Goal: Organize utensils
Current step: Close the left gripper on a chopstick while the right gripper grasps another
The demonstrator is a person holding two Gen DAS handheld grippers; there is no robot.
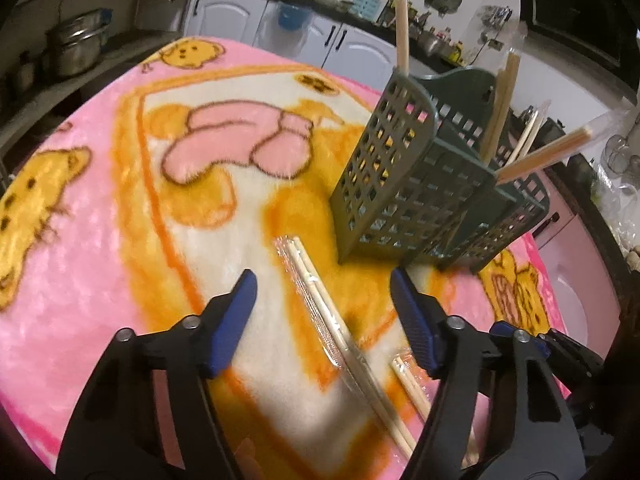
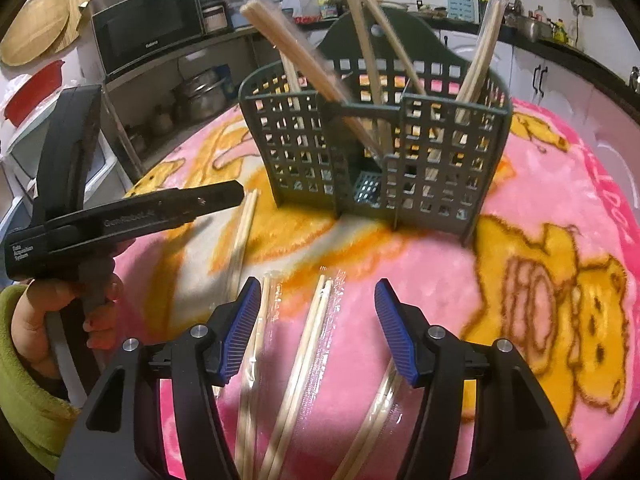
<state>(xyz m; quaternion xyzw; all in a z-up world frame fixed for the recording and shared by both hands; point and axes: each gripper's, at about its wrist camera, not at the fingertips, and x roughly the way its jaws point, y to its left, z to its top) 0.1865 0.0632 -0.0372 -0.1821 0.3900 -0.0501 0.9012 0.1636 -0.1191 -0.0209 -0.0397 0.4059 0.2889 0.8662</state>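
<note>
A dark green perforated utensil caddy [image 1: 420,184] [image 2: 372,152] stands on the pink blanket with several wrapped chopstick pairs upright in it. My left gripper [image 1: 322,280] is open just above the blanket. A wrapped chopstick pair [image 1: 332,320] lies between its blue pads untouched, and another pair [image 1: 412,388] lies to its right. My right gripper [image 2: 318,286] is open too, low over a wrapped pair [image 2: 308,340] lying between its pads. More pairs lie beside that one, on the left [image 2: 256,340] and on the right [image 2: 372,420]. A further pair [image 2: 244,232] lies by the left gripper's black housing [image 2: 120,216].
The pink bear-print blanket [image 1: 100,240] covers the round table. A hand in a green sleeve [image 2: 24,340] holds the left gripper. Behind the table are a microwave [image 2: 148,36], steel pots [image 1: 76,48] on shelves and white cabinets [image 1: 360,48].
</note>
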